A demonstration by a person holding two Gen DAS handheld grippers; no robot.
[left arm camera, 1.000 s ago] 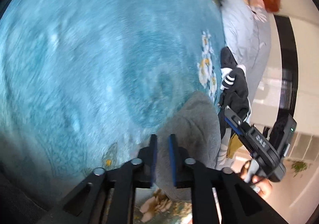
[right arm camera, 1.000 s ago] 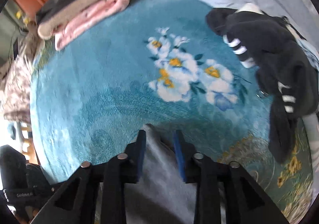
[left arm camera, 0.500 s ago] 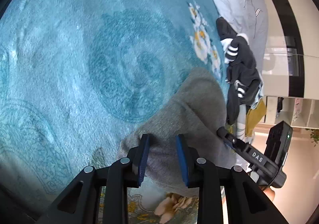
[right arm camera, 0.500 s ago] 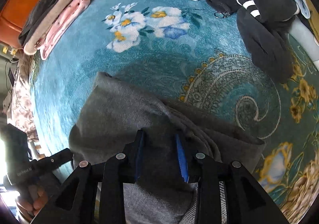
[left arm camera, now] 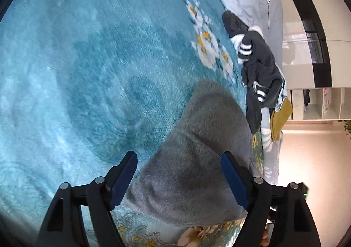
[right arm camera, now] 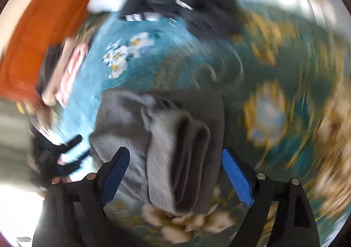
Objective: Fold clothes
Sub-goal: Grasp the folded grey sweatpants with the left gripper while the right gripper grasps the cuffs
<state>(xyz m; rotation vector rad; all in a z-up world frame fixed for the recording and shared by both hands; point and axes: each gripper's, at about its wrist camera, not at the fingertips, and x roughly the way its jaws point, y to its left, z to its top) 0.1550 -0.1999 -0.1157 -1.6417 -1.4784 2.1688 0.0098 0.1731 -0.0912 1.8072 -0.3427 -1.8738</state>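
Note:
A grey garment (left arm camera: 197,159) lies folded over on the teal flowered blanket (left arm camera: 87,71). My left gripper (left arm camera: 178,179) is open, its blue pads spread above the garment, holding nothing. In the right wrist view, which is blurred, the same grey garment (right arm camera: 166,137) lies bunched with folded layers. My right gripper (right arm camera: 175,176) is open above it and holds nothing. The left gripper (right arm camera: 68,154) shows at the left of that view.
A dark striped garment (left arm camera: 256,67) lies in a pile at the blanket's right edge, with a yellow cloth (left arm camera: 280,115) beside it. Folded pink and beige clothes (right arm camera: 65,71) lie at the far left by the orange headboard (right arm camera: 43,27).
Both grippers have opened wide and let go of the grey garment, which now lies on the blanket. The right gripper is swinging, so its view is blurred.

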